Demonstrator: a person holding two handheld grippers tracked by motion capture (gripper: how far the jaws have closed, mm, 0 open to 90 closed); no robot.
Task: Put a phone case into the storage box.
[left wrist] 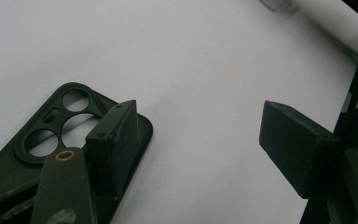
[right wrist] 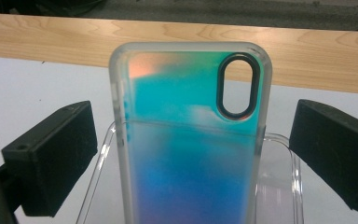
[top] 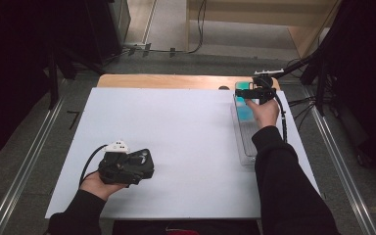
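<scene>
A dark phone case point(left wrist: 37, 140) with round camera cut-outs lies flat on the white table point(top: 191, 132). My left gripper point(left wrist: 198, 130) stands open over it. Its left pad point(left wrist: 114, 140) sits over the case's corner and its right pad hangs apart over bare table. In the high view this gripper point(top: 144, 165) is at the near left with the dark case point(top: 146, 157) by its jaws. At the far right an iridescent teal phone case point(right wrist: 186, 116) stands upright in a clear tray point(right wrist: 279, 186). My right gripper point(right wrist: 193, 149) is open, one pad on each side of the case, neither touching it.
The clear tray point(top: 247, 147) runs lengthwise along the table's right side, under my right hand point(top: 264, 111). A wooden table edge point(top: 166, 81) shows beyond the white sheet. Cables and dark stands sit on the floor at the back and right.
</scene>
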